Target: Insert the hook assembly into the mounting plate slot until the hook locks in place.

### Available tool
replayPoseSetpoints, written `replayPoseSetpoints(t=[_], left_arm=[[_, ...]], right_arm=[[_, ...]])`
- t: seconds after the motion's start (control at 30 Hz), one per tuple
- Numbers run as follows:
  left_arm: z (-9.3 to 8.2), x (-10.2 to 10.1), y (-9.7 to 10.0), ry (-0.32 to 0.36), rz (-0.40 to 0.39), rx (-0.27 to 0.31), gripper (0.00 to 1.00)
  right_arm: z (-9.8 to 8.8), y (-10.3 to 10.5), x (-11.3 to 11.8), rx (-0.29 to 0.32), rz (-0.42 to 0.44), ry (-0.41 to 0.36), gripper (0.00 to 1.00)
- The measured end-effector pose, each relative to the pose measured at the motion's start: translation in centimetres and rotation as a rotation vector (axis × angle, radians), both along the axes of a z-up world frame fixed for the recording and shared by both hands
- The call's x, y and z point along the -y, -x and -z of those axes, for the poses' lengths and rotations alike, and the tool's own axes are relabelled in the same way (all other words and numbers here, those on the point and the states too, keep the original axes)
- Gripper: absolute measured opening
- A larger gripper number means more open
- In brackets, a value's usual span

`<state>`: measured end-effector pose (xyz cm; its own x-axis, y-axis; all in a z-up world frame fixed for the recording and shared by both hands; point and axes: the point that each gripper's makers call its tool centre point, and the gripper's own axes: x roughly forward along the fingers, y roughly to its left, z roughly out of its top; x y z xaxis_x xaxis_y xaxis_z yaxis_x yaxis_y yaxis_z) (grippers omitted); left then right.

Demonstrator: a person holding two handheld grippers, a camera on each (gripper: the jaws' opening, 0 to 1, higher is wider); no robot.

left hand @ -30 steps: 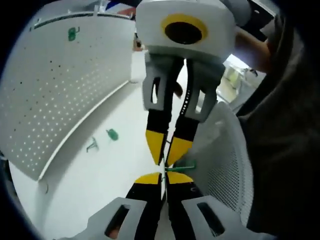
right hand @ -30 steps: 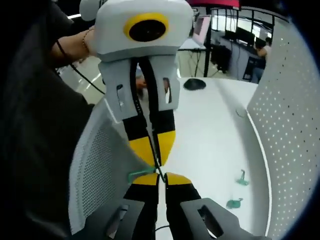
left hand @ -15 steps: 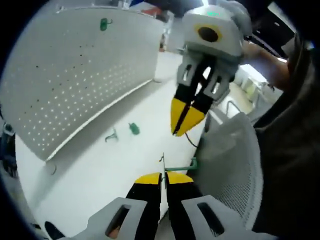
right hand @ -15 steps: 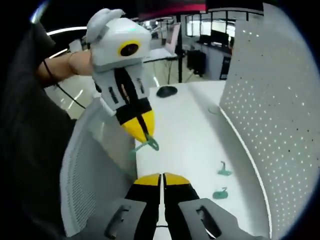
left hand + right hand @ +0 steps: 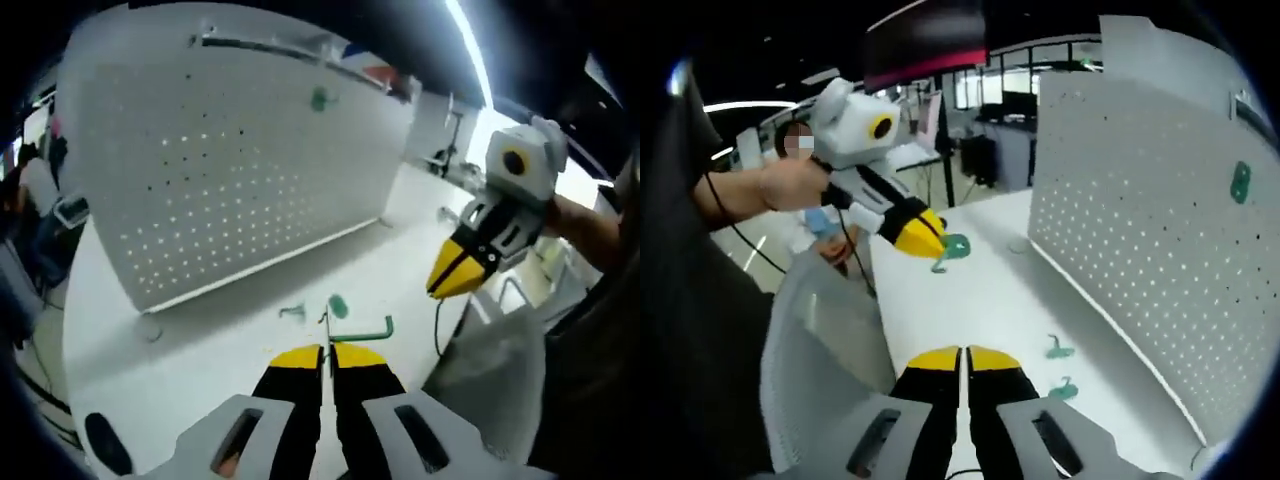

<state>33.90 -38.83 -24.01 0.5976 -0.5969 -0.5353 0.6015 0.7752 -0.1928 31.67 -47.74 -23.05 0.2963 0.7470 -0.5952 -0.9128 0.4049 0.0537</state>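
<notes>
Left hand-held gripper (image 5: 327, 352) clamped on green hook (image 5: 362, 332), held above white surface (image 5: 200, 350), near pegboard (image 5: 240, 180). Right hand-held gripper (image 5: 964, 352) jaws together, holding nothing. Two loose hooks (image 5: 1060, 370) on surface below; another hook (image 5: 1240, 182) hangs on pegboard.

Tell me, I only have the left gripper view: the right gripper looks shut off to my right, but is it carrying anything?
Observer: In the right gripper view, the right gripper has its jaws together with nothing between them.
Operator: And does my left gripper really have the hook?
Observer: Yes. From that side the left gripper is shut on the green hook, whose round base sticks out past the tips.
Operator: Any more hooks about?
Observer: Two spare green hooks lie on the white table by the foot of the pegboard, and another green hook is already mounted high on it.
</notes>
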Motion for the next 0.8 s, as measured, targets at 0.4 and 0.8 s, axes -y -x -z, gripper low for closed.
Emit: replayPoseSetpoints(t=[0.4,0.8], left_arm=[[-5.2,-0.3,-2.3,0.166,-0.119,0.164,0.02],[-7.5,0.3,-2.1,0.247,-0.155,0.241,0.02]], right_arm=[[-4.2,-1.2,-2.7,-0.073,0.121,-0.253,0.06],[-7.3,-1.8,-5.2,-0.077,0.178,-0.429,0.07]])
